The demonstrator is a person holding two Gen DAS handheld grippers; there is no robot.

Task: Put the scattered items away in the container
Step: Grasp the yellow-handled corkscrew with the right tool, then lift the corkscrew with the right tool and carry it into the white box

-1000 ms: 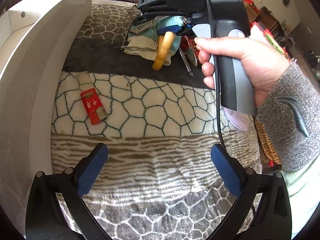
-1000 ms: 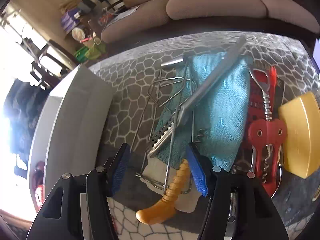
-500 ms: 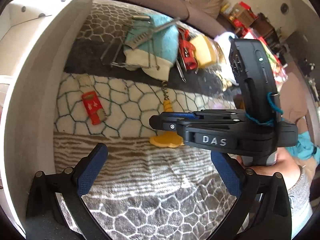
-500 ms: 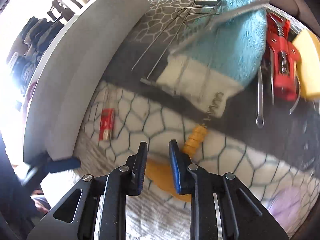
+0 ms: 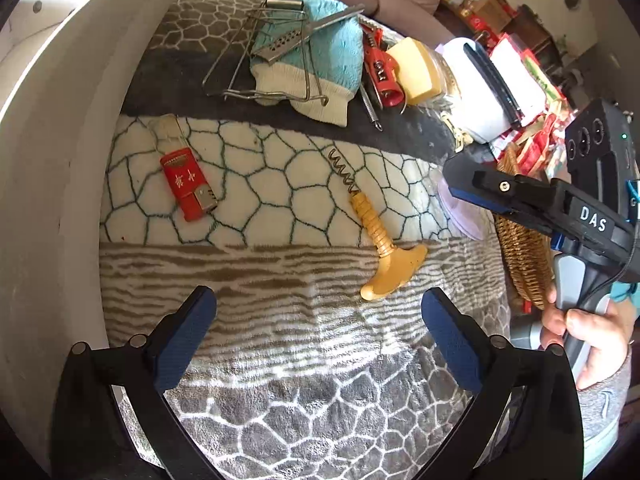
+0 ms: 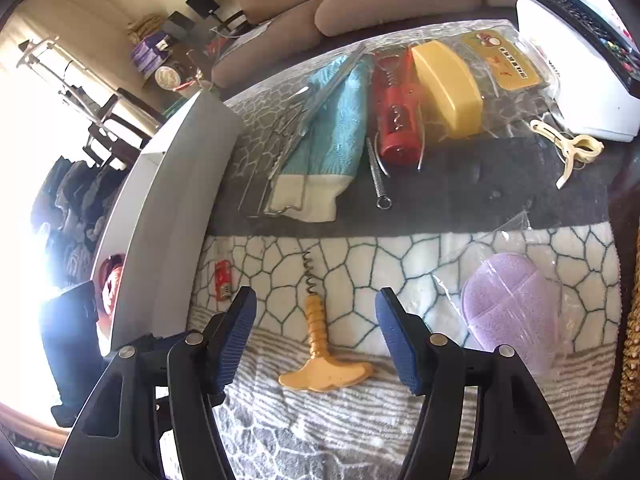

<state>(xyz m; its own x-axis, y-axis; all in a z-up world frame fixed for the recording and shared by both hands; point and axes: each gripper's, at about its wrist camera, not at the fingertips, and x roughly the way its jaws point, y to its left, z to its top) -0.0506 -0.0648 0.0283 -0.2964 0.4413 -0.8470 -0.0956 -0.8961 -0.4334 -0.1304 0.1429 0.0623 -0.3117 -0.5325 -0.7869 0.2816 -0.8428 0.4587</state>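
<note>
A yellow-handled corkscrew (image 5: pixel 374 236) lies loose on the patterned blanket; it also shows in the right wrist view (image 6: pixel 318 344), just beyond my open, empty right gripper (image 6: pixel 312 336). A red lighter (image 5: pixel 188 184) lies near the white container wall (image 5: pixel 60 160). My left gripper (image 5: pixel 316 332) is open and empty above the blanket. A teal cloth (image 5: pixel 320 56) with a metal grater (image 5: pixel 288 40) and wire rack (image 5: pixel 256 60) lies farther back, beside a red winged corkscrew (image 6: pixel 396 108) and a yellow box (image 6: pixel 448 88).
A purple sponge in plastic (image 6: pixel 512 304) lies right of the corkscrew. A metal spring (image 6: pixel 378 176), a cream clip (image 6: pixel 572 148) and a white appliance (image 6: pixel 580 52) sit at the back right. A wicker basket (image 5: pixel 520 240) stands past the blanket's right edge.
My right gripper carried the yellow corkscrew from the cloth pile down onto the white-patterned blanket, opened and let it go, then drew back to the right.
</note>
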